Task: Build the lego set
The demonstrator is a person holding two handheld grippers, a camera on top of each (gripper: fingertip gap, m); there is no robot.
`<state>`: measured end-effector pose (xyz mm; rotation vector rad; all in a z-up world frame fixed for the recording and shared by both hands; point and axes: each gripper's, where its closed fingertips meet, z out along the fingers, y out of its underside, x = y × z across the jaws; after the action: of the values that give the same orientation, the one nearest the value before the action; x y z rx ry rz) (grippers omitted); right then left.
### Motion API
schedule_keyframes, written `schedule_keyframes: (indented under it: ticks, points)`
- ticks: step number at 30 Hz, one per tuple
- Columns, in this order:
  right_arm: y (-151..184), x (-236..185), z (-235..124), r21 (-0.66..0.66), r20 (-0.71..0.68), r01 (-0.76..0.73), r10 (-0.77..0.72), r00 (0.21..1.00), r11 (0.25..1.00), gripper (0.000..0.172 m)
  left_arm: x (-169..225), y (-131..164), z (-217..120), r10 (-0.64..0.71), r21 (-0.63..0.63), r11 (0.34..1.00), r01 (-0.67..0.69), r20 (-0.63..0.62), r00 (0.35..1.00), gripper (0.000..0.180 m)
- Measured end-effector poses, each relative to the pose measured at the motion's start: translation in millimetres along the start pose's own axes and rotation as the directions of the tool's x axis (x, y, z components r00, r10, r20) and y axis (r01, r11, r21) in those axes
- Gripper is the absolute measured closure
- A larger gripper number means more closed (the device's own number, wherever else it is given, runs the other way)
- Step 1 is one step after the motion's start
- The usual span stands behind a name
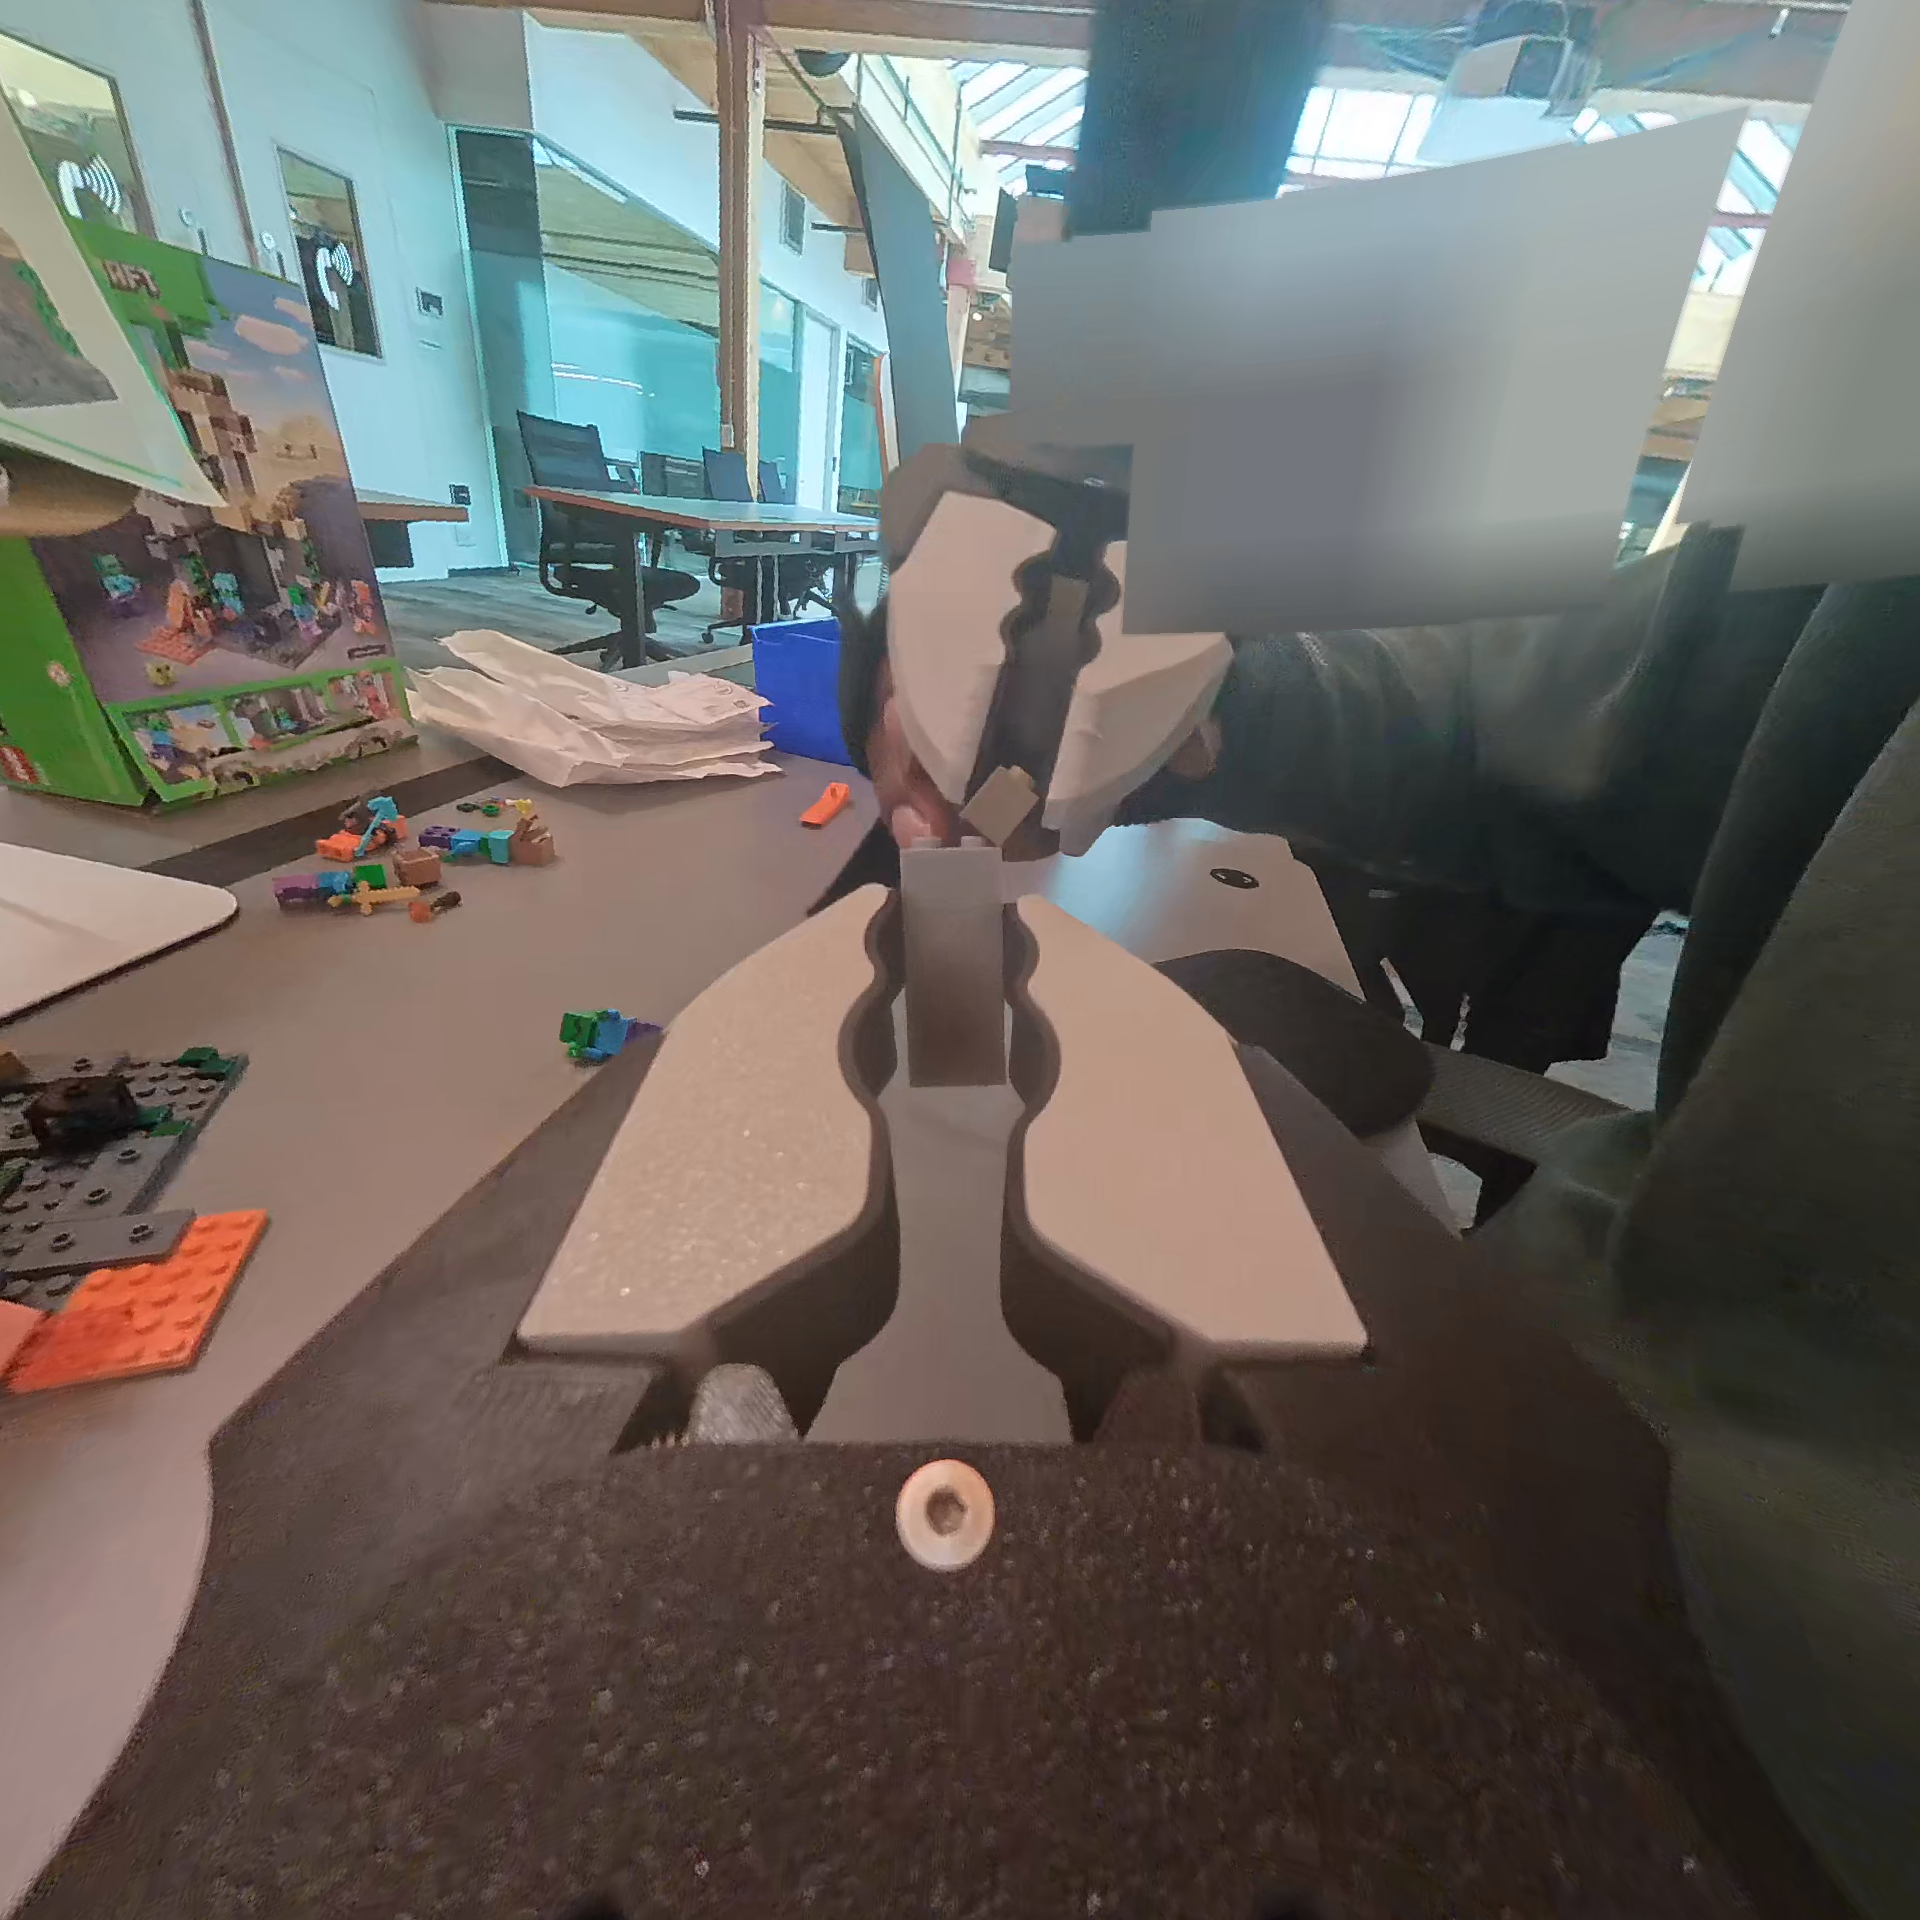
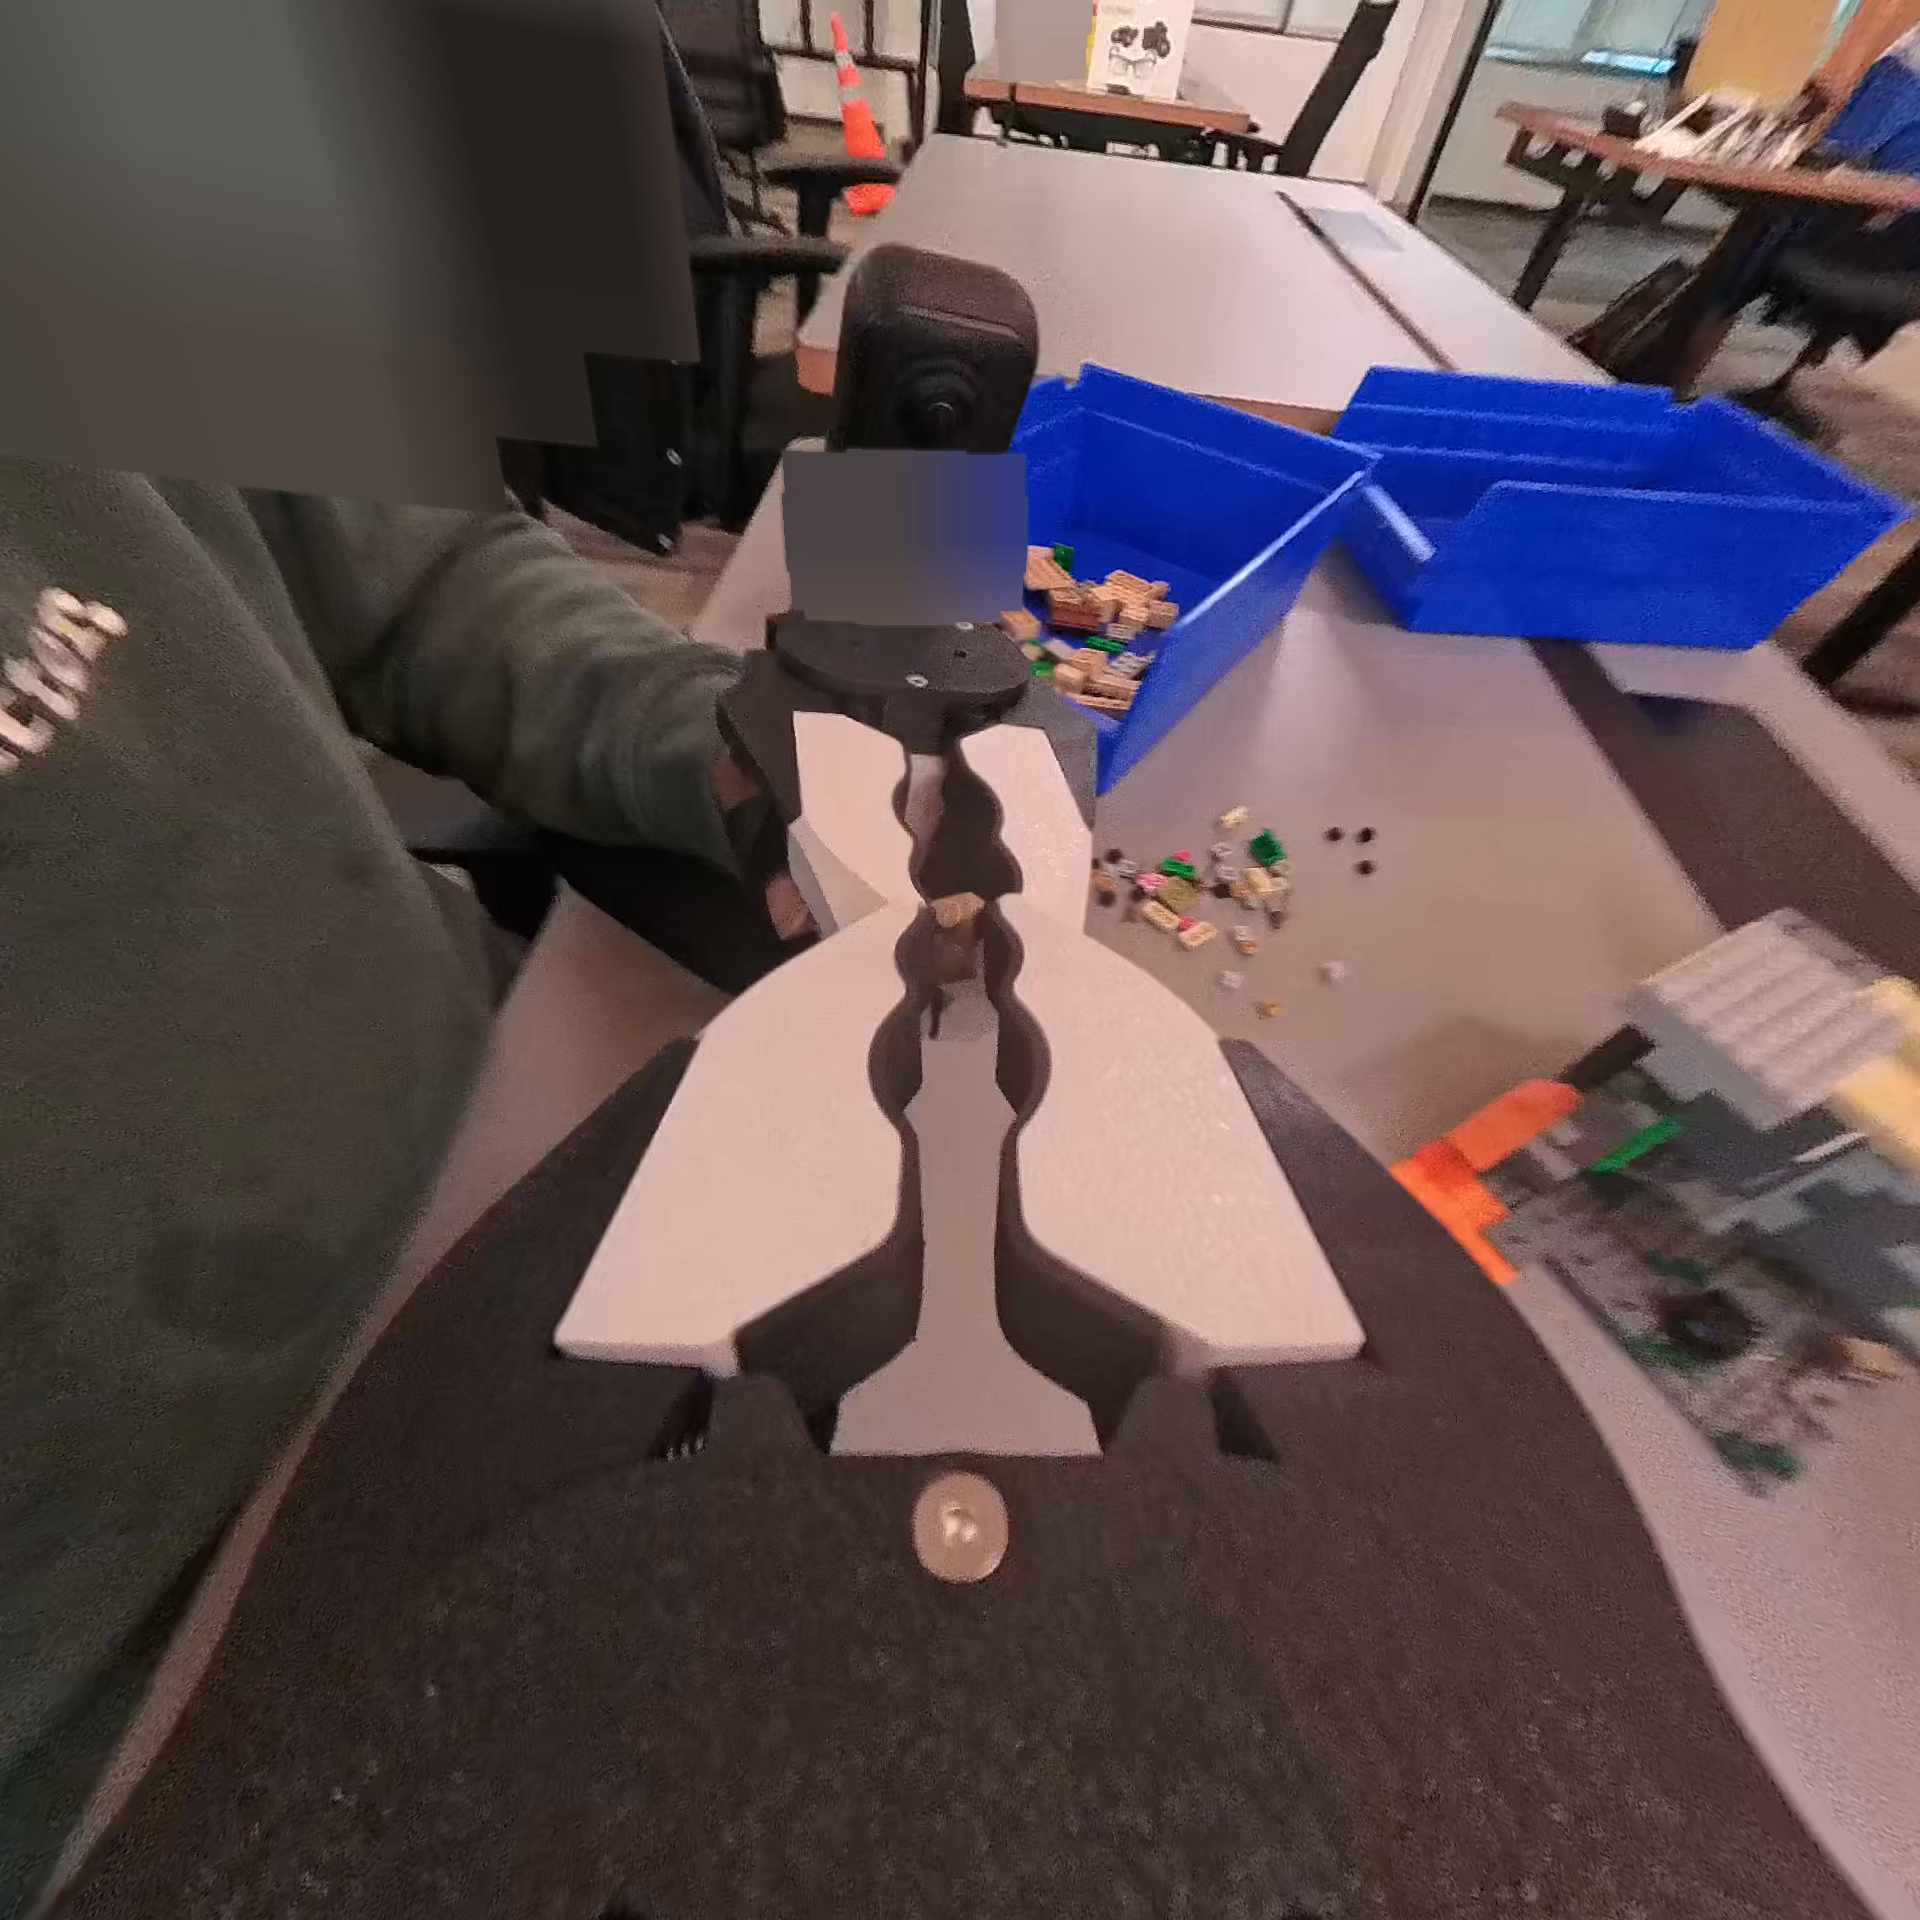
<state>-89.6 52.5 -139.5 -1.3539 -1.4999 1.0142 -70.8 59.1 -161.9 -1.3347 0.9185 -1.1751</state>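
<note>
Your left gripper [image 1: 954,914] has its jaws clamped on a tall grey brick [image 1: 954,977], which stands lengthwise along the fingers at the centre of the left wrist view, its studded end sticking out past the fingertips. Both pads sit against the brick's long sides.

Your right gripper [image 2: 956,935] has its jaws closed on a small tan brick [image 2: 956,920], pinched right at the fingertips in the middle of the right wrist view. In the left wrist view the same tan brick [image 1: 1006,802] hangs tilted, just above and slightly right of the grey brick's studs, very near them; whether it touches them cannot be told.

So the two grippers meet tip to tip: the right one comes in from the upper centre of the left view, pointing down toward the studded end. The grey brick's long axis runs straight away from the left camera, and the tan piece sits askew to it, one corner lowest.

Around them, on the grey counter [image 1: 499,997]: loose coloured pieces [image 1: 416,857] at mid left, a printed toy box [image 1: 197,540] at upper left, white paper bags [image 1: 603,707] behind. In the right view, a blue bin [image 2: 1195,582] holding tan pieces is at upper centre, a second blue bin [image 2: 1600,520] at upper right, scattered small pieces [image 2: 1216,894] right of centre, and a partly built model [image 2: 1714,1195] at the right edge.
</note>
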Motion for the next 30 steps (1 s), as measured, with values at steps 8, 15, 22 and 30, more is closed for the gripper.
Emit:
schedule_keyframes:
  ticks: [8,15,22,30]
  points:
    - [1.1,-14.8,-3.3,-0.022,0.214,-0.235,0.234,0.948,0.972,0.164,14.7,2.2,-0.7,0.148,-0.028,0.988,-0.149,-0.034,0.988,0.163]
    - [-2.6,-22.8,-5.3,-0.070,0.274,-0.256,0.265,0.924,0.964,0.162,21.6,-1.0,-0.4,0.166,-0.012,0.986,-0.167,-0.061,0.984,0.163]
    - [-6.6,-22.1,-4.7,-0.085,0.264,-0.221,0.236,0.935,0.972,0.159,23.3,-4.2,-2.1,0.146,0.011,0.989,-0.146,-0.070,0.987,0.163]
    - [-8.0,-20.3,-4.7,-0.101,0.238,-0.191,0.210,0.948,0.976,0.158,23.8,-5.1,-2.8,0.140,0.016,0.990,-0.139,-0.072,0.988,0.163]
